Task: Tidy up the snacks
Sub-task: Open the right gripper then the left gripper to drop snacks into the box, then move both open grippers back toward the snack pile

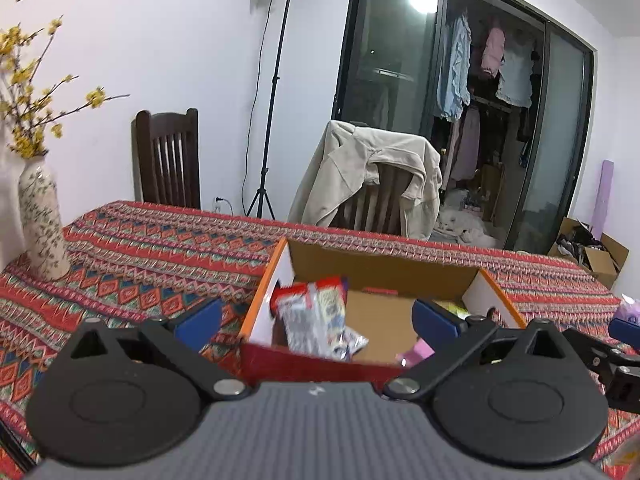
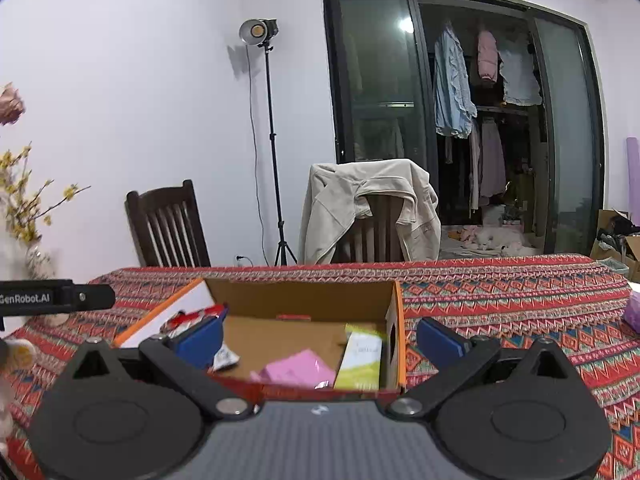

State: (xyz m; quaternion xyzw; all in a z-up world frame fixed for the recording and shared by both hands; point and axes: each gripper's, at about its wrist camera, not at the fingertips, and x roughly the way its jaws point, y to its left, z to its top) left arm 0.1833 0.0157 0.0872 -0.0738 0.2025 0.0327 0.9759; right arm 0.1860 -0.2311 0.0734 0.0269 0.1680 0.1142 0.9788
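An open cardboard box point(image 1: 384, 270) point(image 2: 300, 298) with orange-edged white sides stands on the patterned tablecloth. Inside it lie red-and-silver snack packets point(image 1: 316, 312) point(image 2: 188, 318) at the left, a pink packet point(image 2: 298, 368) point(image 1: 416, 352) near the front, and a green-and-white packet point(image 2: 360, 358) leaning at the right wall. My left gripper point(image 1: 316, 318) is open just in front of the box, nothing between its blue pads. My right gripper point(image 2: 320, 338) is open too, straddling the box's front right part, holding nothing.
A flowered vase point(image 1: 42, 224) with yellow blossoms stands at the table's left. Two wooden chairs point(image 1: 170, 158) point(image 2: 168, 226) stand behind the table, one draped with a beige jacket point(image 1: 368, 178). A light stand point(image 2: 272, 140) is by the wall. A purple object point(image 2: 633, 312) sits at right.
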